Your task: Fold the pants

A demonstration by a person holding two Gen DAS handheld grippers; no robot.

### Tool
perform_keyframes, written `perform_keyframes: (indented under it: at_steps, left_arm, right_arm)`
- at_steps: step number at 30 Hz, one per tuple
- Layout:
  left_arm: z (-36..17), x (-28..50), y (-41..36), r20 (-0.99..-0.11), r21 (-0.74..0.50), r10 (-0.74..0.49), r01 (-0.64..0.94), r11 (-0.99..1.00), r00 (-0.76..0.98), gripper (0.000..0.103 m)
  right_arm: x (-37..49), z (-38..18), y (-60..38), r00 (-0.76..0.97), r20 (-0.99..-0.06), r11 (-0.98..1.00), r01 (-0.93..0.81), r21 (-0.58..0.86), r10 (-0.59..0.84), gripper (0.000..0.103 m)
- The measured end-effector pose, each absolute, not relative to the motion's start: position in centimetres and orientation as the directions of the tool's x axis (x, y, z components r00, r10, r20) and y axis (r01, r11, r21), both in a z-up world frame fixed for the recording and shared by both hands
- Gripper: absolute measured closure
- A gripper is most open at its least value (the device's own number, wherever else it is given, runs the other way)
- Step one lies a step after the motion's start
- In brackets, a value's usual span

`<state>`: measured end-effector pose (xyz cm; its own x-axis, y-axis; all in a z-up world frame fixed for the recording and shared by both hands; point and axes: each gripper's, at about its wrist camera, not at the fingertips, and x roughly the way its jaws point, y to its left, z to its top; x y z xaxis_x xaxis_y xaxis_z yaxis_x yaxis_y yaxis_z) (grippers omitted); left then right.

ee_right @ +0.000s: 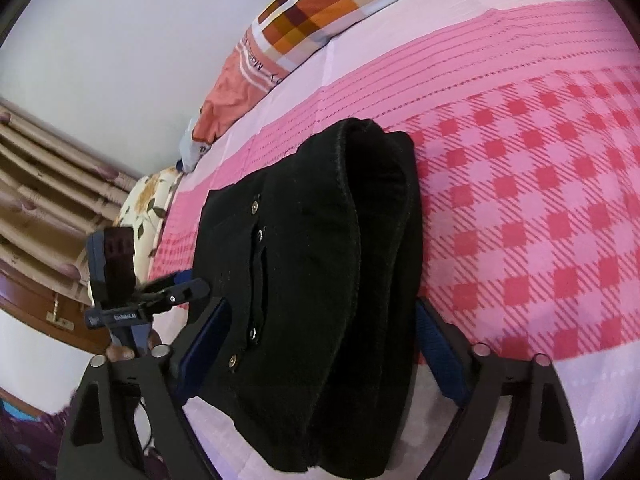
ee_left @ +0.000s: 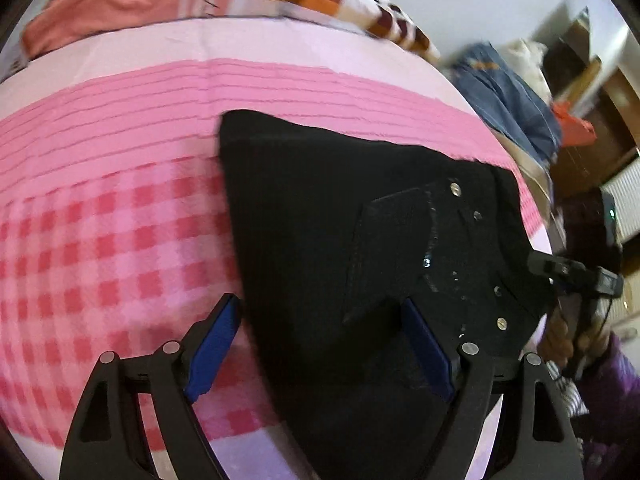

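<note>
The black pants (ee_left: 320, 216) lie folded in a thick stack on the pink checked bedsheet (ee_left: 100, 240). Metal rivets and a back pocket show on top. My left gripper (ee_left: 320, 344) is open above the stack's near left edge, holding nothing. In the right wrist view the folded pants (ee_right: 320, 280) show rounded fold edges at the far end. My right gripper (ee_right: 324, 352) is open, its blue pads (ee_right: 436, 352) on either side of the stack's near end, not closed on it. The other gripper (ee_right: 132, 292) shows at the left of that view.
A checked orange and brown pillow (ee_right: 320, 12) and an orange cloth (ee_right: 232, 96) lie at the head of the bed. Blue jeans (ee_left: 508, 96) lie beyond the bed's right edge. A floral pillow (ee_right: 148, 204) and curtains (ee_right: 44, 184) are at the left.
</note>
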<state>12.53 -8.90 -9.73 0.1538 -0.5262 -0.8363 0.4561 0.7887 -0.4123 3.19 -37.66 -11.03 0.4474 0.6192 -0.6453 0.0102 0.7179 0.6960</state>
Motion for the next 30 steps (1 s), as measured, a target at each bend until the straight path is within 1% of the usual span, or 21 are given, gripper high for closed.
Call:
perform_keyframes:
  at_steps: [1, 2, 3, 5, 7, 10, 11, 13, 15, 17, 22, 30]
  left_arm:
    - [-9.8, 12.7, -9.3, -0.836, -0.417, -0.531, 0.465, 0.781, 0.142, 0.022]
    - [-9.8, 12.9, -9.8, -0.837, -0.414, -0.531, 0.479, 0.774, 0.135, 0.023]
    - [-9.8, 12.9, -10.2, -0.838, -0.408, -0.530, 0.498, 0.765, 0.129, 0.029]
    - [-9.5, 12.8, -10.3, -0.835, -0.407, -0.536, 0.517, 0.753, 0.123, 0.039]
    - [-9.3, 13.1, -9.7, -0.825, -0.429, -0.552, 0.499, 0.753, 0.124, 0.059]
    - [-9.2, 13.5, -8.5, -0.800, -0.475, -0.585, 0.459, 0.751, 0.130, 0.071]
    - [-9.0, 13.3, -8.5, -0.800, -0.464, -0.582, 0.464, 0.754, 0.146, 0.072]
    - [-8.4, 12.6, -8.8, -0.800, -0.432, -0.571, 0.485, 0.760, 0.182, 0.078]
    - [-7.5, 12.3, -8.7, -0.780, -0.445, -0.591, 0.482, 0.755, 0.207, 0.083]
    - [-7.0, 12.2, -8.2, -0.757, -0.469, -0.615, 0.471, 0.747, 0.222, 0.085]
    - [-6.3, 12.3, -7.2, -0.745, -0.479, -0.622, 0.456, 0.750, 0.241, 0.086]
    - [-4.0, 14.8, -1.6, -0.721, -0.480, -0.599, 0.372, 0.795, 0.348, 0.086]
  right_arm:
    - [3.4, -11.3, -37.7, 0.432, -0.661, 0.725, 0.021, 0.688, 0.614, 0.047]
    - [3.5, -11.5, -37.8, 0.423, -0.662, 0.722, 0.026, 0.691, 0.619, 0.057]
    - [3.5, -11.7, -37.9, 0.417, -0.654, 0.710, 0.027, 0.703, 0.631, 0.060]
    - [3.6, -11.7, -37.9, 0.410, -0.655, 0.712, 0.020, 0.702, 0.635, 0.065]
    - [3.6, -11.7, -38.0, 0.412, -0.634, 0.689, 0.021, 0.724, 0.654, 0.069]
    - [3.7, -11.7, -38.3, 0.421, -0.598, 0.648, 0.031, 0.761, 0.682, 0.073]
    - [3.6, -11.7, -38.5, 0.430, -0.578, 0.625, 0.039, 0.779, 0.693, 0.075]
    - [3.4, -11.7, -38.8, 0.439, -0.554, 0.596, 0.051, 0.802, 0.708, 0.076]
    - [3.3, -11.6, -38.9, 0.447, -0.539, 0.576, 0.063, 0.815, 0.714, 0.076]
    - [3.2, -11.4, -39.0, 0.457, -0.506, 0.536, 0.072, 0.841, 0.732, 0.077]
    - [4.1, -9.6, -37.5, 0.464, -0.464, 0.500, 0.052, 0.864, 0.754, 0.077]
    - [9.1, -7.9, -31.9, 0.443, -0.392, 0.442, -0.012, 0.897, 0.806, 0.077]
